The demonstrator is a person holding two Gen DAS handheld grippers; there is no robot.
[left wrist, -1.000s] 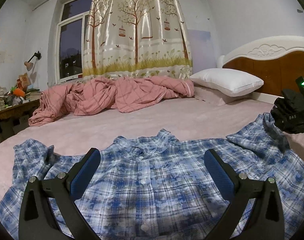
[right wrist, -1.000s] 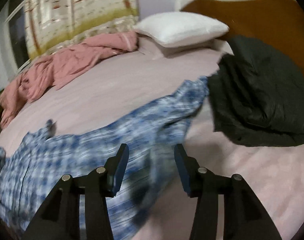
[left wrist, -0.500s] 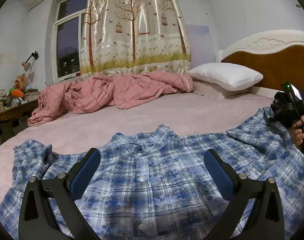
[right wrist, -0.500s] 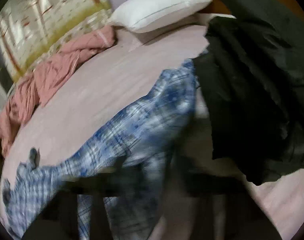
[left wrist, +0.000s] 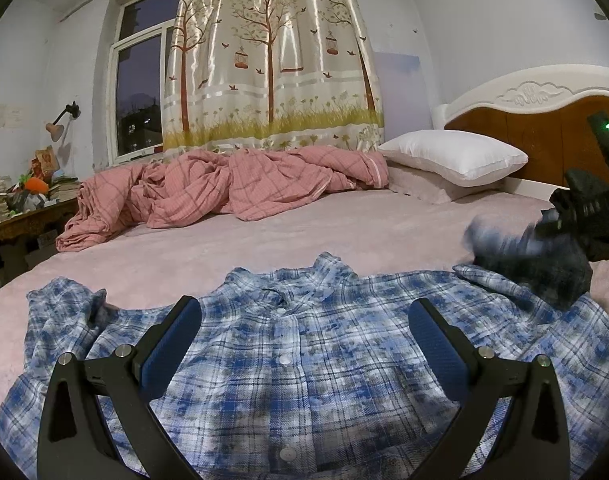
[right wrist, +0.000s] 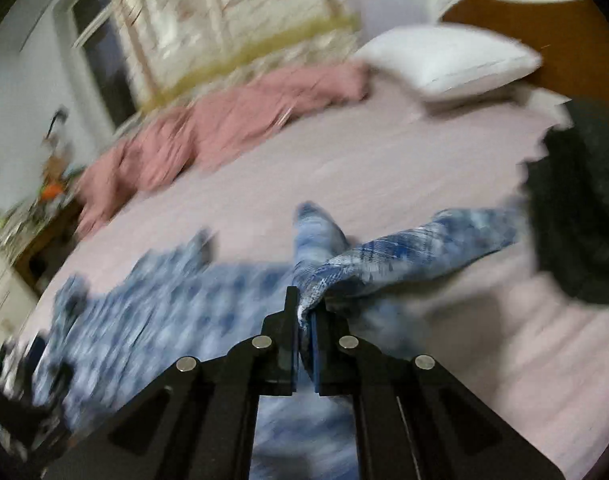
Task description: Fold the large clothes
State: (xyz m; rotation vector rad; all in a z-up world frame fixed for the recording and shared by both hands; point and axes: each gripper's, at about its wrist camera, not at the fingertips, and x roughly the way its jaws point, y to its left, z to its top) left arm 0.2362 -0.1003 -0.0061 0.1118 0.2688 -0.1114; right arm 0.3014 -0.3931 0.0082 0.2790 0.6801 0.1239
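Sleeve pinched in my right claw

My right claw (right wrist: 303,322) has clamped the shirt (left wrist: 304,368) sleeve; my left claw (left wrist: 304,344) hangs wide open above its chest.

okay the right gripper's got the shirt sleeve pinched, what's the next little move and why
Probably carry the sleeve across toward the button placket. The right gripper is shut on the sleeve, already lifted off the bed, while the plaid shirt lies flat, front up. The left gripper hangs open over it, holding nothing.
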